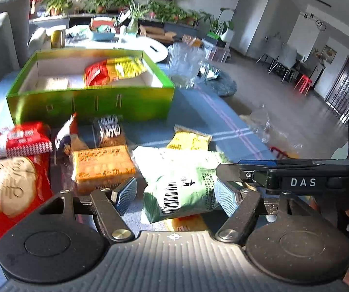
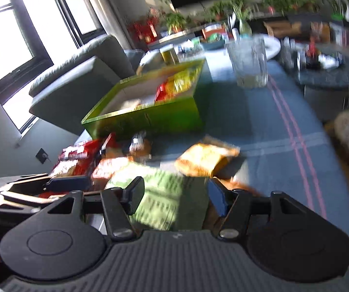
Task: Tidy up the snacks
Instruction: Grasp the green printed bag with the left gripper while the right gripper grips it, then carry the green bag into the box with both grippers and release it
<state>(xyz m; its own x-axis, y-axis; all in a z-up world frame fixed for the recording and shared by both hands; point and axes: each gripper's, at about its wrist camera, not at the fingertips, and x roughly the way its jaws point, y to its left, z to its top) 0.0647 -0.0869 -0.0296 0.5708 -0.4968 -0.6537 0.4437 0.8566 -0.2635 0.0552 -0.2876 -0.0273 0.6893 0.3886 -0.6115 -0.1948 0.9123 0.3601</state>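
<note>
Below, green snack packet (image 1: 181,189) lying between left gripper (image 1: 174,196) jaws, apart, unclamped, right gripper (image 2: 174,196) likewise apart above it

green packet (image 1: 181,189): glossy plastic film, crinkly, sits between the claw pads
box (image 1: 89,102): shiny green card beyond it, matt white inside
table (image 1: 198,114): blue woven cloth

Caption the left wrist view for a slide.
Left hand-held gripper open around a green snack packet, loose snacks and a green box beyond.
</note>
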